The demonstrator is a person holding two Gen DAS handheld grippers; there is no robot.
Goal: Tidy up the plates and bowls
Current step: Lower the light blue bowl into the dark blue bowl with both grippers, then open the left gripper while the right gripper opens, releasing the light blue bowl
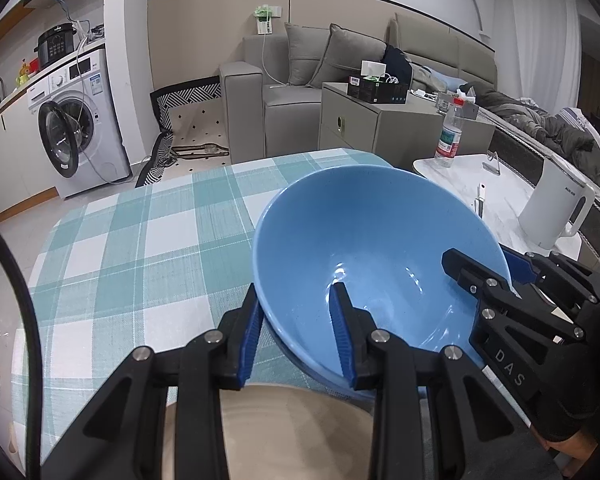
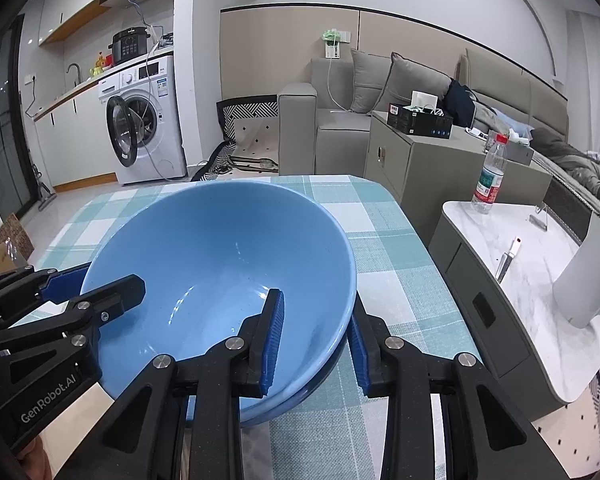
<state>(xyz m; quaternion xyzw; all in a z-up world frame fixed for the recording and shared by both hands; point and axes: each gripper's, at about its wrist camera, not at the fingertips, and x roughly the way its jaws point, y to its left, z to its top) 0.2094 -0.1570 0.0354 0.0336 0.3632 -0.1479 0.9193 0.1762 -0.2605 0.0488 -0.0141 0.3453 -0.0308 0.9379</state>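
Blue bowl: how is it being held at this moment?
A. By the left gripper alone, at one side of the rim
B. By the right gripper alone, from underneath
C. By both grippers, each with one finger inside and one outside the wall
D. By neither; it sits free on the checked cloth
C. The left gripper and the right gripper each straddle the wall of the blue bowl on opposite sides, one finger inside and one outside.

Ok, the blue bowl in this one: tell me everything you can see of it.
The blue bowl is a deep, round, glossy bowl, ceramic by its look, with highlights on its empty inside. It is tilted, mouth toward the cameras, above the checked tablecloth. The left gripper pinches its near rim, one finger inside and one outside; the right gripper clamps the rim likewise on the other side. A beige dish lies partly beneath it; whether they touch is unclear.
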